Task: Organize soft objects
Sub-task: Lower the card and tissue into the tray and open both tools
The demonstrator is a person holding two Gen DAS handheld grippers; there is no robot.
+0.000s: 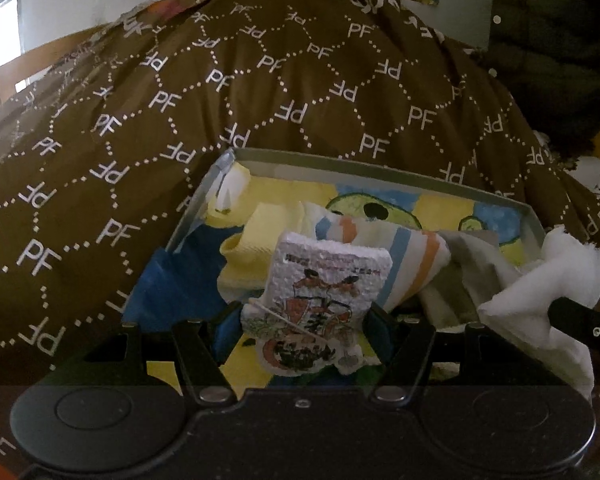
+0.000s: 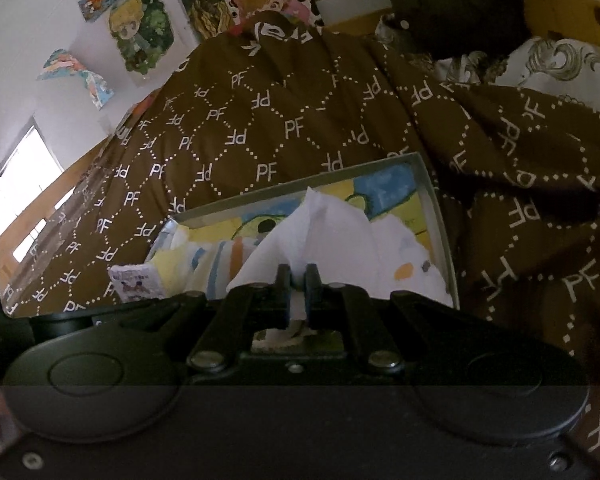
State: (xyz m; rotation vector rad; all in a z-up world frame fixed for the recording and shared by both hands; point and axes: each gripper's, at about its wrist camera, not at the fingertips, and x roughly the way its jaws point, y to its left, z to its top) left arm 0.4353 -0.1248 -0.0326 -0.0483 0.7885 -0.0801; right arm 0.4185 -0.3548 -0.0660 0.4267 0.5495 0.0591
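A shallow grey box [image 1: 204,200] with a colourful avocado picture inside lies on a brown bedspread. My left gripper [image 1: 302,320] is shut on a small white folded towel with an orange and green print [image 1: 324,276], held over the box's near edge. Behind it lie a yellow cloth [image 1: 252,240] and a striped cloth [image 1: 416,256]. My right gripper [image 2: 298,284] is shut on a white cloth [image 2: 320,232] over the box [image 2: 440,216]; that cloth also shows at the right in the left wrist view [image 1: 556,280]. The printed towel shows at the left in the right wrist view [image 2: 138,280].
The brown bedspread with white PF letters [image 1: 260,80] covers the bed all around the box. A white patterned pillow [image 2: 560,68] and a yellow soft thing [image 2: 572,12] lie at the far right. Posters [image 2: 140,24] hang on the wall behind.
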